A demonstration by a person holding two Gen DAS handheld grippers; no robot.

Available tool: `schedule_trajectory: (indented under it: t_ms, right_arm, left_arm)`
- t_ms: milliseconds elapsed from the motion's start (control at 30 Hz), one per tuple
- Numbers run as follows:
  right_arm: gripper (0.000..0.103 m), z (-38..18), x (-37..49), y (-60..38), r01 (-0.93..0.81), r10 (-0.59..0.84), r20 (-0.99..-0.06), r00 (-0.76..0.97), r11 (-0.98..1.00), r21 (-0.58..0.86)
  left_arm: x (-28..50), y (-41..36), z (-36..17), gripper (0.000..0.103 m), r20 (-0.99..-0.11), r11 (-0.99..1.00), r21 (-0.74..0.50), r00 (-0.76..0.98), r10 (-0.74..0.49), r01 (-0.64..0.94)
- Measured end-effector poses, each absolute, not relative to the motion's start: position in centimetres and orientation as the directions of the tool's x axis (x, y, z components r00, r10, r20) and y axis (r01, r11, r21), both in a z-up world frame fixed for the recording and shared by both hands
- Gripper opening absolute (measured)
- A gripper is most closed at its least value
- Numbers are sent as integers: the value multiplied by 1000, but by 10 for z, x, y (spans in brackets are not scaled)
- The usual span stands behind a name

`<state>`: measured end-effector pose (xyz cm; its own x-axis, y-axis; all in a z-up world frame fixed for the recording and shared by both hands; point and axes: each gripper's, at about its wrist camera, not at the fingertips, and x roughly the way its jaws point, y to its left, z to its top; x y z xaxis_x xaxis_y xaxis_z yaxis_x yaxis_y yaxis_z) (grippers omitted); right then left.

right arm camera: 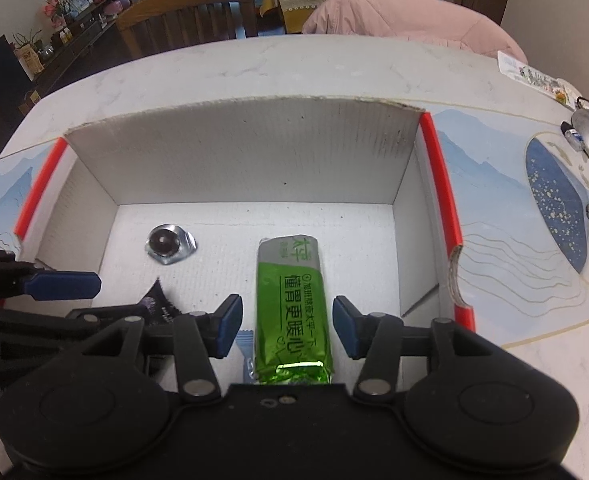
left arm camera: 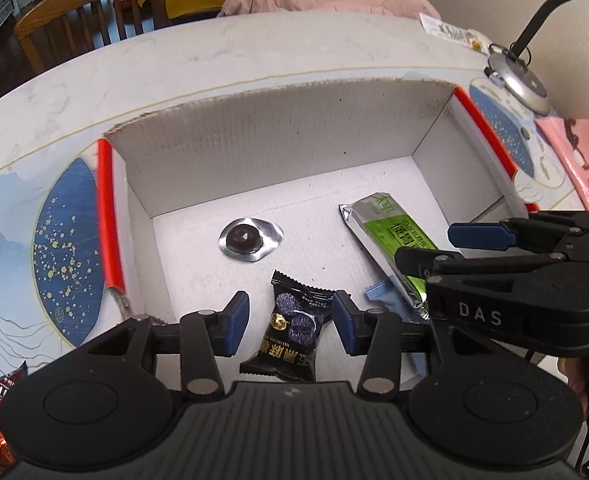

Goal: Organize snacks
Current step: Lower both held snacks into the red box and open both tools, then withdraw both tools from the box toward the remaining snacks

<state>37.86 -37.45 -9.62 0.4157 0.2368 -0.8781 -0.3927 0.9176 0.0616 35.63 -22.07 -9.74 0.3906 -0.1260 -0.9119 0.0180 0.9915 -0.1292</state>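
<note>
Across our marbled white bench (left arm camera: 222,52), the white cardboard box (left arm camera: 278,128) fills mid-frame; left tongs (left arm camera: 290,320) gape wide around the black snack packet (left arm camera: 290,332), right tongs (right arm camera: 286,322) wide around the green foil bar (right arm camera: 292,308).

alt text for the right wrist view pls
The open right gripper straddles a green foil snack packet lying inside a white cardboard box with red edges, pads clear of it. A round silver foil-wrapped sweet lies further left, and the left gripper enters at the left edge.
</note>
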Motion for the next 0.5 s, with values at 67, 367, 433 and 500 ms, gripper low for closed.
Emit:
schedule_trajectory:
  t_ms: [67,367,433,500]
  right_arm:
    - [51,-90,371,-375,-396,244,-871,427,916,62]
    - [59,-55,338,-377,-422,293,-832,471,903,79]
    - [61,-47,330,-376,-428,306,-823,479,900,86]
    - [62,-40,322,-375,-430,318,-814,487,898,94]
  left_arm:
    - [352,-219,-93,45,-906,991,-132,403,-130,21]
    - [324,-208,-65,45,-867,986,-162,472,-158,32]
    - [317,-205,-58,45,-857,987,-159,491,-156,37]
    - [309,-201,-52,46,-846,986,-159,508,-158,41]
